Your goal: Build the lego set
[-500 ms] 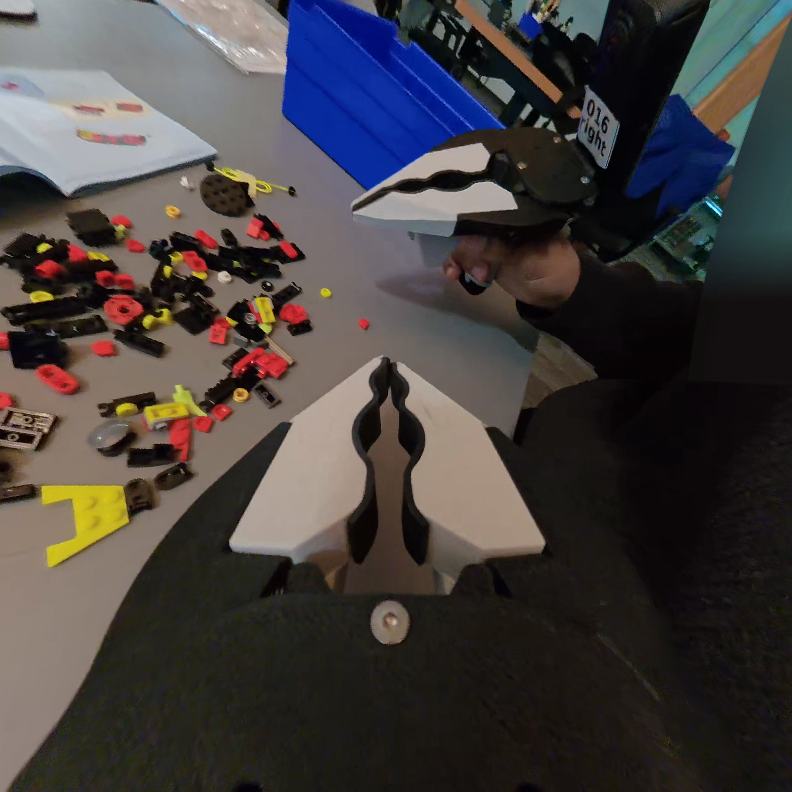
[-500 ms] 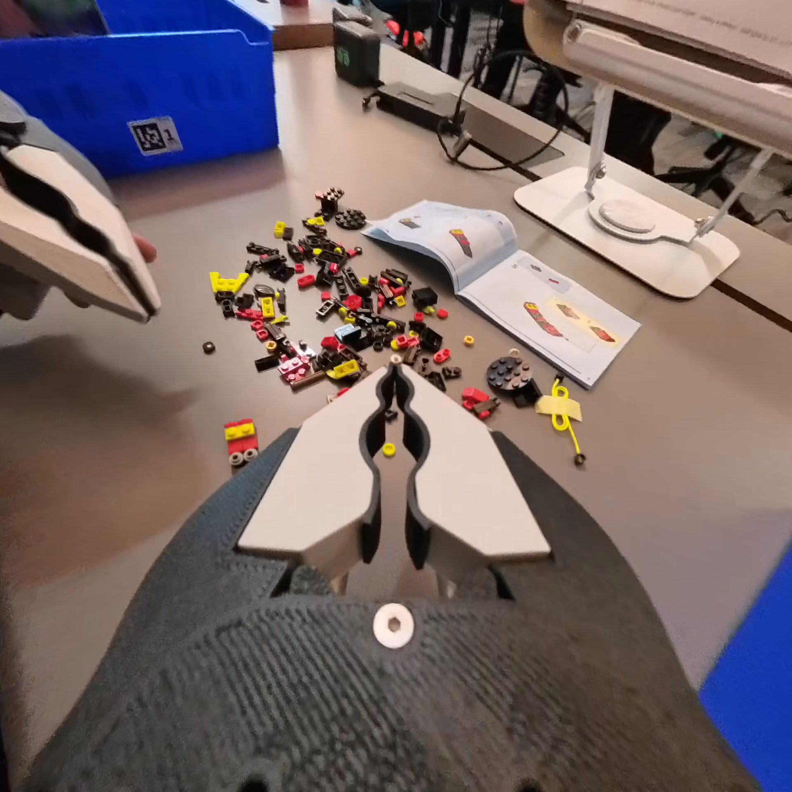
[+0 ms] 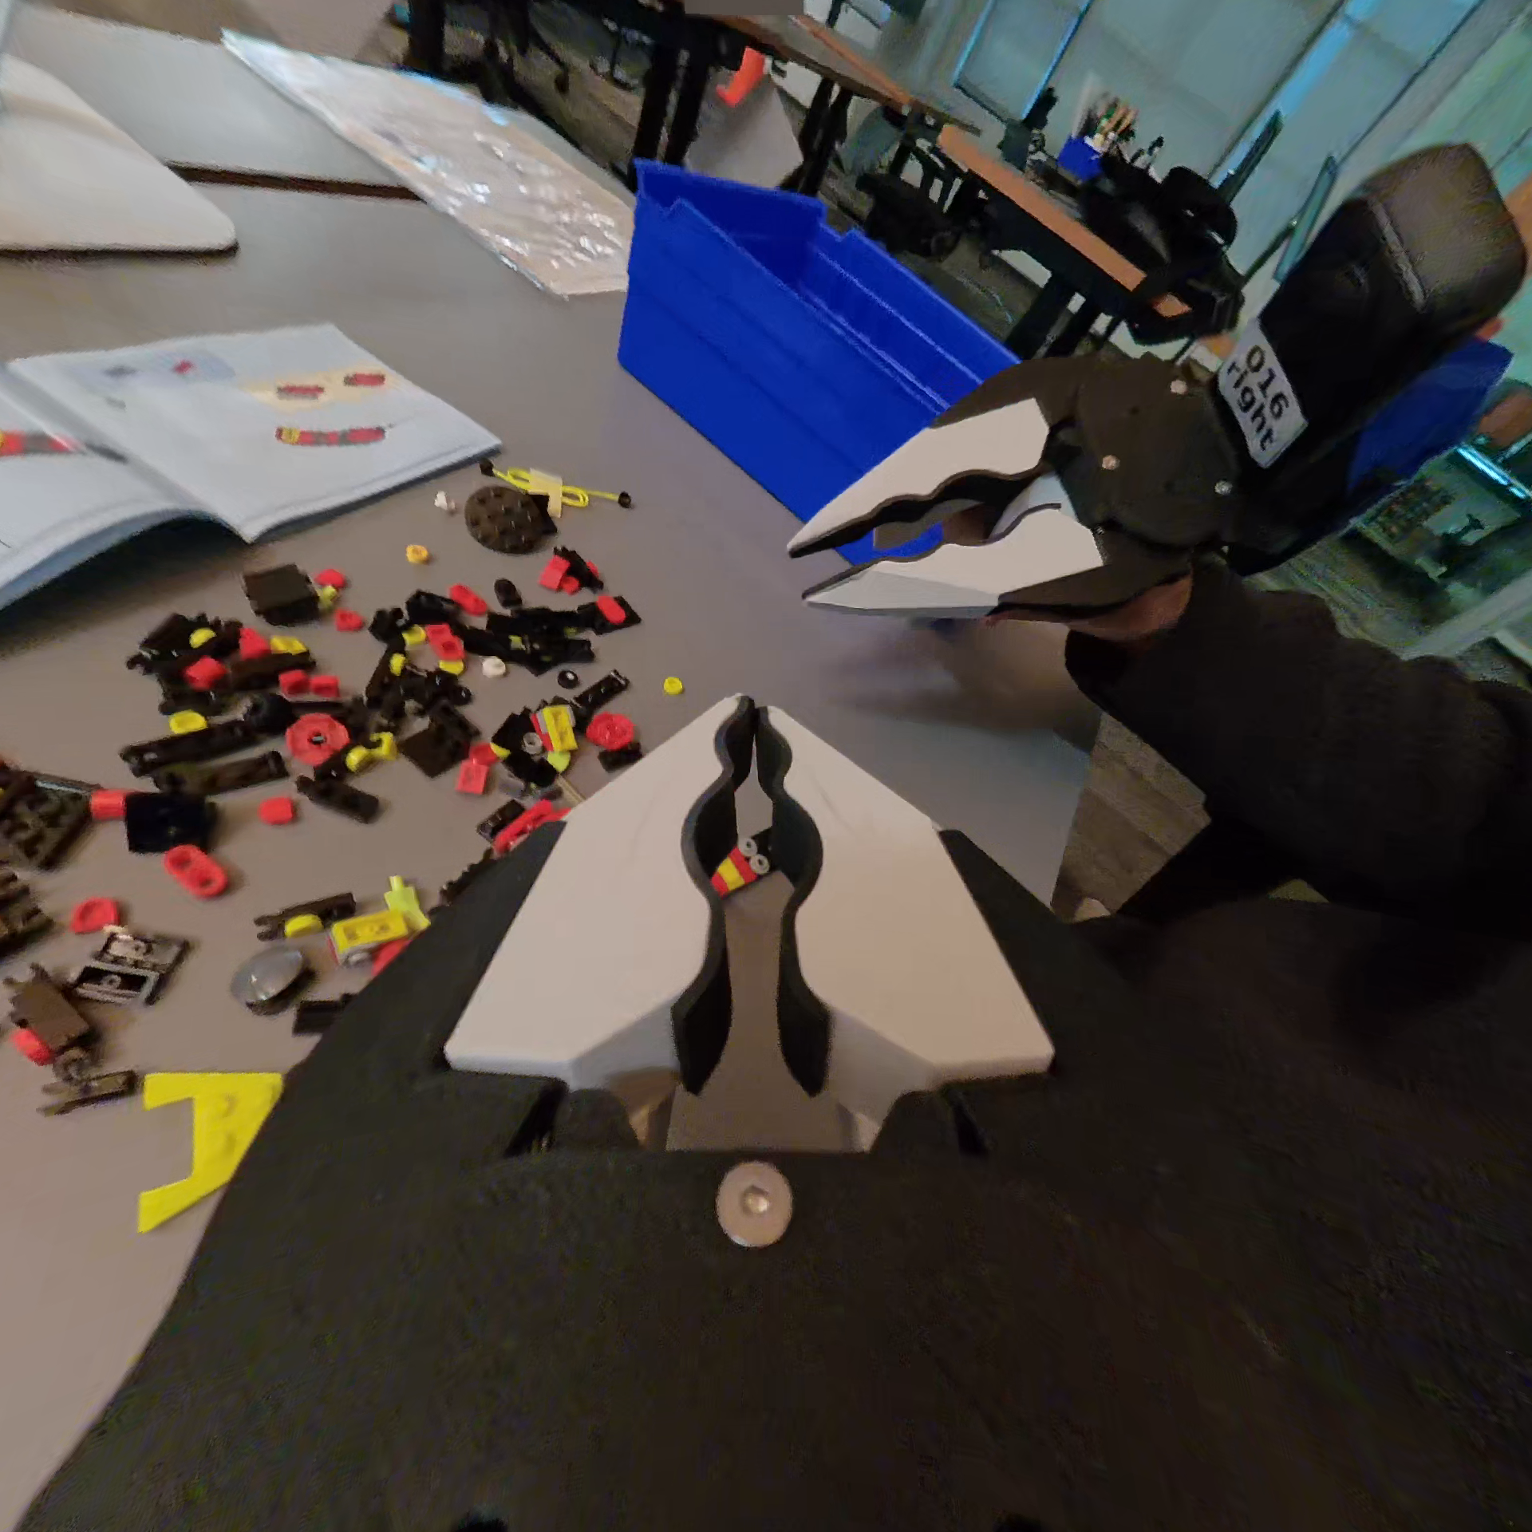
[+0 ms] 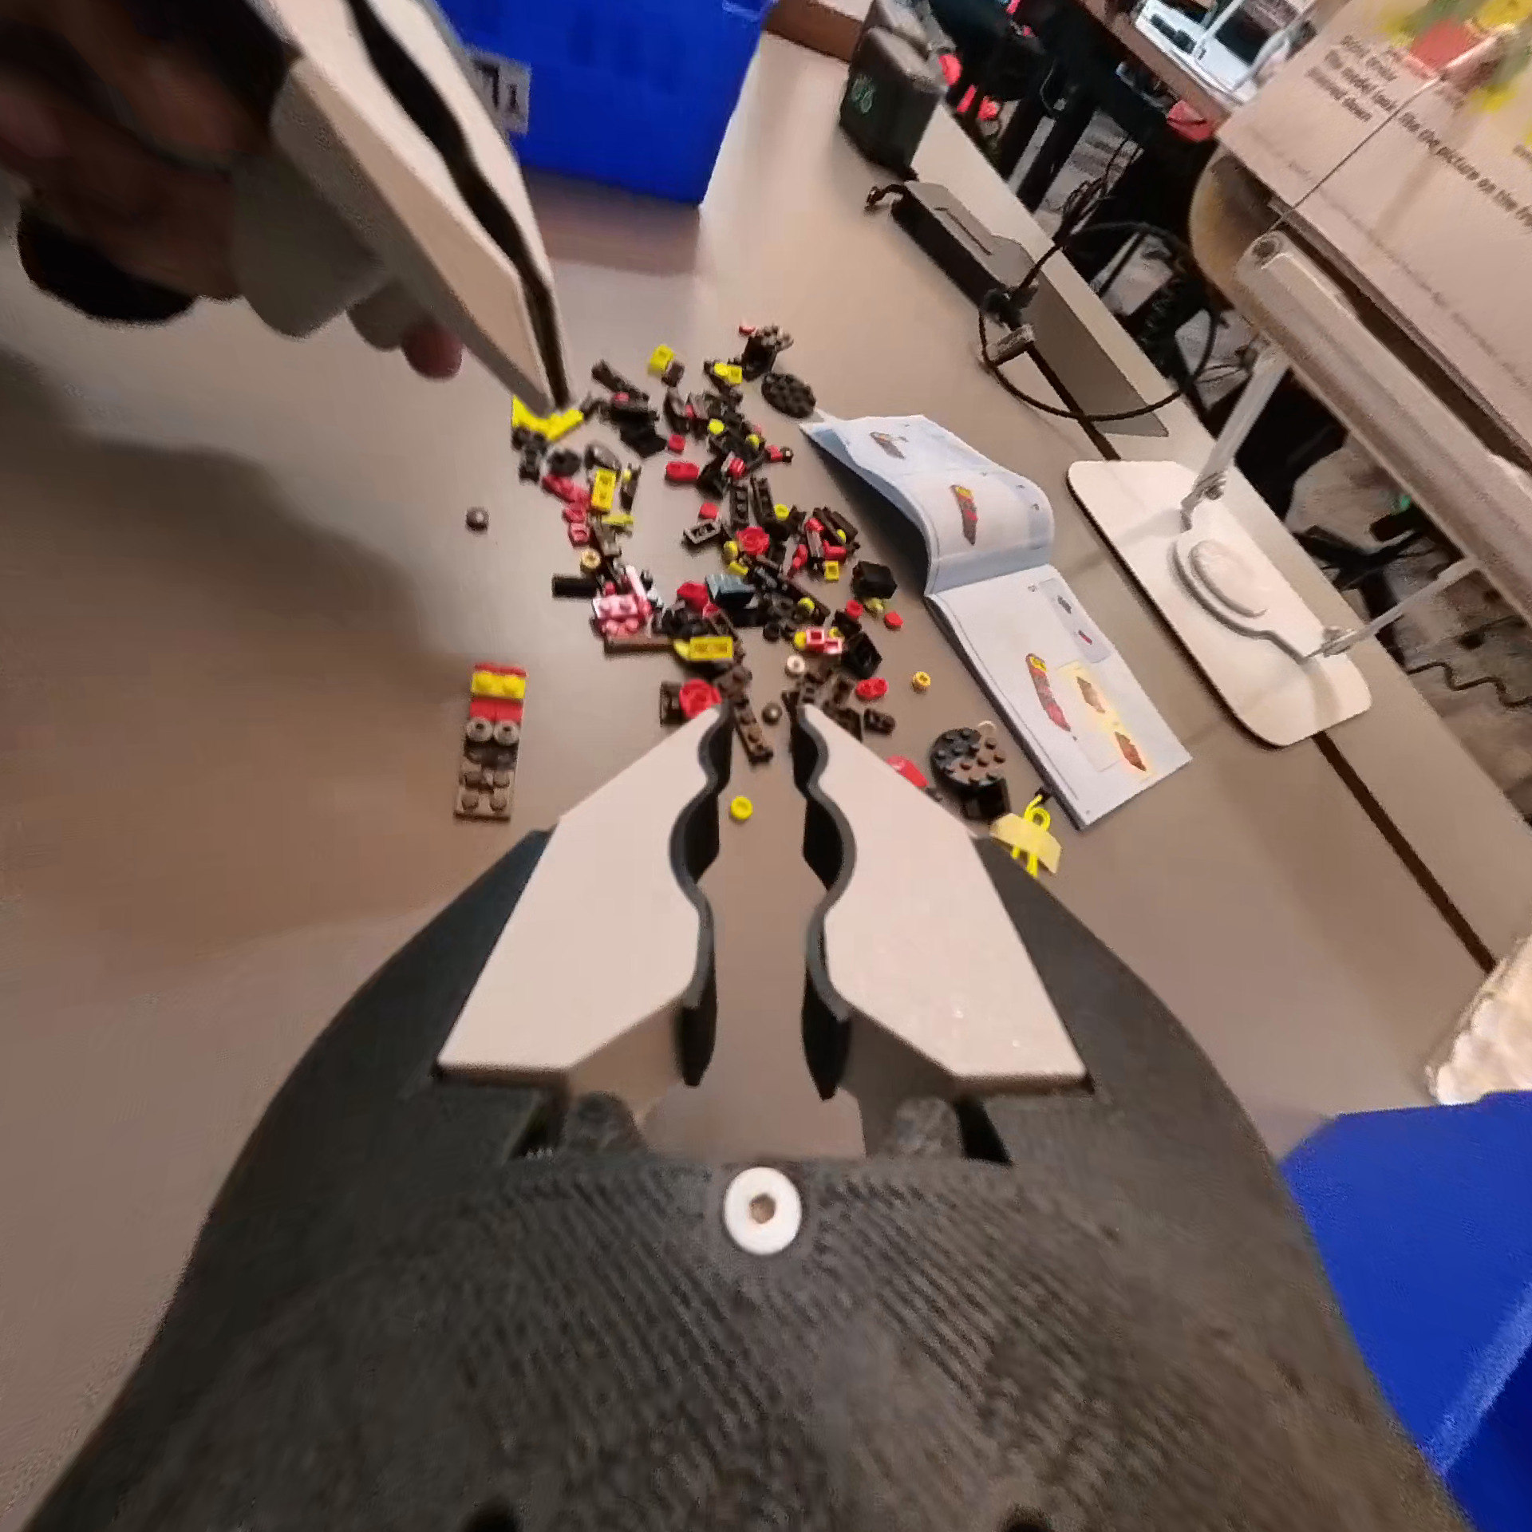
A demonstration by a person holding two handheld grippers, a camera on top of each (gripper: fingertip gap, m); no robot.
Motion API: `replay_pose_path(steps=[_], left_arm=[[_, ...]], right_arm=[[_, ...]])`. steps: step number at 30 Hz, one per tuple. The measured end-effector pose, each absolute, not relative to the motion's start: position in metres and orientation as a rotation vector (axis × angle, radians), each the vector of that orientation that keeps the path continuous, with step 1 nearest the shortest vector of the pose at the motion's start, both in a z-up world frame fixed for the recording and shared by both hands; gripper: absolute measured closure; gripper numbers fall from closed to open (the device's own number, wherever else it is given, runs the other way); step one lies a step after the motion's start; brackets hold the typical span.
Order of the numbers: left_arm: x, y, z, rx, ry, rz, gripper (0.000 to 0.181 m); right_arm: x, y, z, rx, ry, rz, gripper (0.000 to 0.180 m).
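Loose red, black and yellow lego pieces (image 3: 373, 705) lie scattered on the grey table (image 3: 746, 597); they also show in the right wrist view (image 4: 721, 539). A small red, yellow and black assembly (image 4: 491, 738) lies on the table left of the pile, apart from it. In the left wrist view it shows (image 3: 742, 866) through the gap behind my shut left fingertips. My left gripper (image 3: 750, 709) is shut and empty above the table; the right wrist view shows it (image 4: 551, 390) over a yellow wing plate (image 4: 543, 419). My right gripper (image 4: 758, 717) is open and empty, hovering over the pile's near edge, and shows in the left wrist view (image 3: 802, 570).
An open instruction booklet (image 4: 995, 580) lies right of the pile, also in the left wrist view (image 3: 207, 431). A blue bin (image 3: 771, 348) stands behind the pieces. A white lamp base (image 4: 1219, 597) sits beyond the booklet. A clear plastic bag (image 3: 464, 157) lies farther back.
My right gripper has opened from nearly shut and moved closer over the pile. My left gripper stayed shut and moved so that the small assembly now lies under it.
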State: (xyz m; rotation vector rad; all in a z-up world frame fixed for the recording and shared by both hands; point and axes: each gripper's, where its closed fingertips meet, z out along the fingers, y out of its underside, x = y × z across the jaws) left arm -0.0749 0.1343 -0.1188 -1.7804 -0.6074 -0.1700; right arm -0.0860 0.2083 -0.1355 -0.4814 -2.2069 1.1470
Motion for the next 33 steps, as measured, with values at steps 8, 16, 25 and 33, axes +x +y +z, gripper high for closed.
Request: replay_pose_path(steps=[8,16,25,33], left_arm=[[-0.064,0.139,-0.137,-1.838,-0.582,-0.245,0.181],[-0.059,0.142,-0.152,-1.884,-0.581,-0.347,0.181],[-0.056,0.140,-0.154,-1.879,-0.596,-0.397,0.181],[-0.055,0.137,-0.154,-1.865,-0.612,-0.430,0.181]], right_arm=[[-0.074,0.208,-0.184,-0.569,-2.472,1.058,0.161],[-0.072,0.201,-0.206,-0.650,-2.579,1.057,0.156],[-0.060,0.199,-0.217,-0.688,-2.687,1.054,0.162],[-0.063,0.197,-0.211,-0.652,-2.667,1.069,0.162]])
